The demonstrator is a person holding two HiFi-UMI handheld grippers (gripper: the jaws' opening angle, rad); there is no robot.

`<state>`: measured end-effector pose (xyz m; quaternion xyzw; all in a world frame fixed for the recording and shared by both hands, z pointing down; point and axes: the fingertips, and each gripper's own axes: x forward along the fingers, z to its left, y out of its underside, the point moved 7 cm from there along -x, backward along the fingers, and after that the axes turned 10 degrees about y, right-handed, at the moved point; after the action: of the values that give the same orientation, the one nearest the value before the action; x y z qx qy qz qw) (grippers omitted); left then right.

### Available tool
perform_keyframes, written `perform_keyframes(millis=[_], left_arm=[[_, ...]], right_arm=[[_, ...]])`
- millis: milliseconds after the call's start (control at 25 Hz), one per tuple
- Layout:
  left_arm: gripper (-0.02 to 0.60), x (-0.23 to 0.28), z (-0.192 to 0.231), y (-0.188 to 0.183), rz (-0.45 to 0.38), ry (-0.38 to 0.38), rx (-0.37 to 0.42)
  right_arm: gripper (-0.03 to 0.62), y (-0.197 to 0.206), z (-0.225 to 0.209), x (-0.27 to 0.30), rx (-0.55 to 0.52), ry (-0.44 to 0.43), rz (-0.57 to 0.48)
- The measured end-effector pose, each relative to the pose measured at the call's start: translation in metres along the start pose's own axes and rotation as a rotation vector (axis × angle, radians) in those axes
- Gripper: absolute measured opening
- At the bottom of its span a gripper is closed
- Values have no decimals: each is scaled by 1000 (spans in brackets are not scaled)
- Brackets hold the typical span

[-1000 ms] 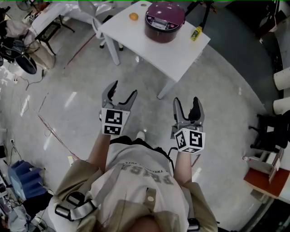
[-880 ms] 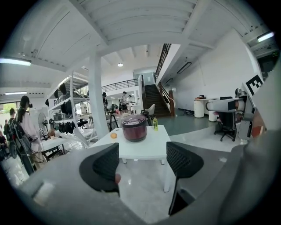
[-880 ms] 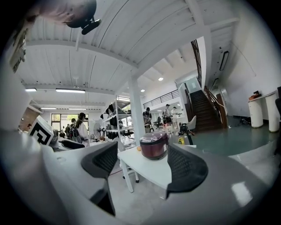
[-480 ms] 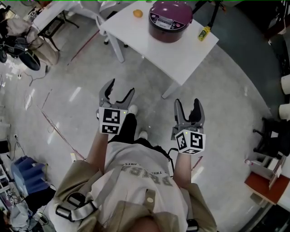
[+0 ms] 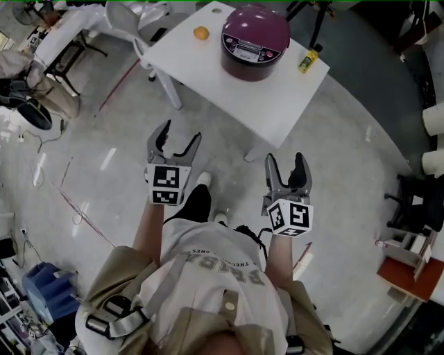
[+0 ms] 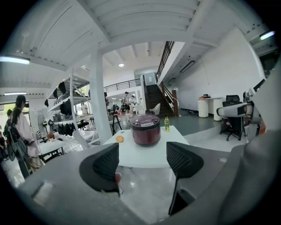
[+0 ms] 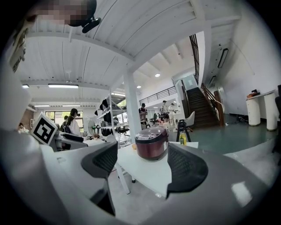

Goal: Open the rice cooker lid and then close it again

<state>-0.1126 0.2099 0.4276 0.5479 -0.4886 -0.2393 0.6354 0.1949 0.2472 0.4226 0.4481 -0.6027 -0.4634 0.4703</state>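
Observation:
A dark red rice cooker with its lid down stands on a white table well ahead of me. It also shows between the jaws in the left gripper view, rice cooker, and in the right gripper view, rice cooker. My left gripper and right gripper are both open and empty, held over the floor short of the table. Neither touches anything.
An orange lies on the table left of the cooker, and a small yellow bottle stands to its right. A white chair sits at the table's left. Cables and racks crowd the far left; a red-topped stand is at right.
The table and cooker have shifted slightly in the head view as I walk toward them. Both grippers stay open and move forward with me.

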Motion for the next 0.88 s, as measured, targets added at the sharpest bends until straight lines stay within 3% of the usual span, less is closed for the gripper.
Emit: perform_keyframes(millis=[360, 880], left_arm=[[351, 68, 67, -38, -39, 84, 44], [351, 148, 115, -63, -63, 230, 119]], right_arm=[[339, -30, 34, 83, -14, 38, -42], [339, -36, 53, 163, -44, 94, -16]])
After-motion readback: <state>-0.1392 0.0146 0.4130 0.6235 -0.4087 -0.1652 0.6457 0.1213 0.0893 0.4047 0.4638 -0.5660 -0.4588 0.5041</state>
